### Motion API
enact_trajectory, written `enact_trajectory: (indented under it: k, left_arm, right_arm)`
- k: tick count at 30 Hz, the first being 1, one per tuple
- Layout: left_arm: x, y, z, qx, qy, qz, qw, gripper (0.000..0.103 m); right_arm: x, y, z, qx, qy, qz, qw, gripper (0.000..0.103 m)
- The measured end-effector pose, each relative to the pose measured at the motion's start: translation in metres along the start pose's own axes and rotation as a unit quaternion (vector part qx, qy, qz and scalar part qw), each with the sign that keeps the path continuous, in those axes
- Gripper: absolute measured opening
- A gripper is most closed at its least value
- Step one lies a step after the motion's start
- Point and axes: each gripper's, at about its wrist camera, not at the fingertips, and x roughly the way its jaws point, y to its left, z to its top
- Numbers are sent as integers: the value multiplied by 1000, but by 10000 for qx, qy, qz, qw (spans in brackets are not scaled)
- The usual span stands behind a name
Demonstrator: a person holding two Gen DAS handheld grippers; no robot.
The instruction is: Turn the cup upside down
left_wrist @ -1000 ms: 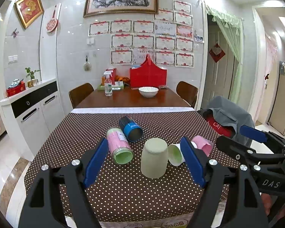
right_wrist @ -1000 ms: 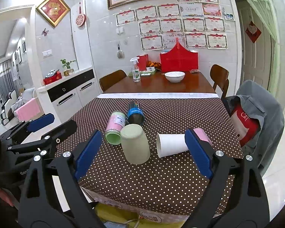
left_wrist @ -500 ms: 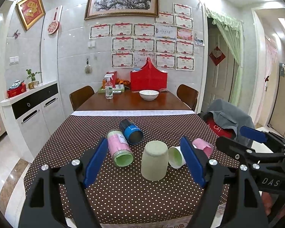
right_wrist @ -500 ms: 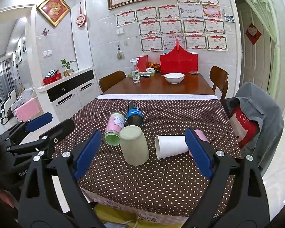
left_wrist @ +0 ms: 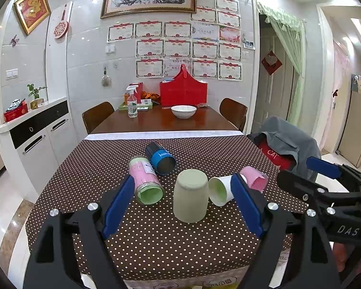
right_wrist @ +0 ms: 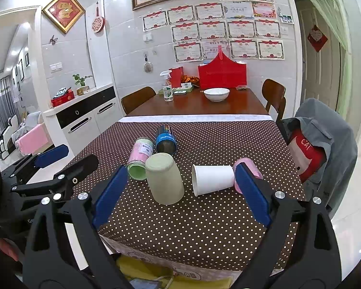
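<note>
A pale green cup [left_wrist: 190, 195] [right_wrist: 164, 178] stands upside down on the dotted tablecloth [left_wrist: 156, 245]. A white paper cup [left_wrist: 220, 190] [right_wrist: 213, 179] lies on its side to its right, with a pink cup [left_wrist: 255, 180] [right_wrist: 249, 168] lying behind it. A pink-labelled jar [left_wrist: 145, 183] [right_wrist: 140, 157] and a blue can [left_wrist: 161, 157] [right_wrist: 165, 139] lie on their sides to the left. My left gripper [left_wrist: 184, 206] is open and empty, held short of the green cup. My right gripper [right_wrist: 181, 196] is open and empty, held back near the table's front edge.
Beyond the cloth, the wooden table [left_wrist: 156, 120] carries a white bowl [left_wrist: 183, 111], a spray bottle [left_wrist: 132, 103] and a red box [left_wrist: 183, 91]. A chair draped with a grey jacket [right_wrist: 325, 144] stands at the right. A white sideboard [left_wrist: 36, 139] stands left.
Both grippers have drawn back and risen slightly from the cups. The cups and jars have not moved.
</note>
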Motion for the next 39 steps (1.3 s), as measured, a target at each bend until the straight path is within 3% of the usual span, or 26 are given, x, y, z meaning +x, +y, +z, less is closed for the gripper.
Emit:
enact_trajectory:
  k: [39]
  left_arm:
    - [-2,-1,3,-44,-53,27,10000,81]
  right_arm:
    - [1,0,1,-9,-2,5,10000,90]
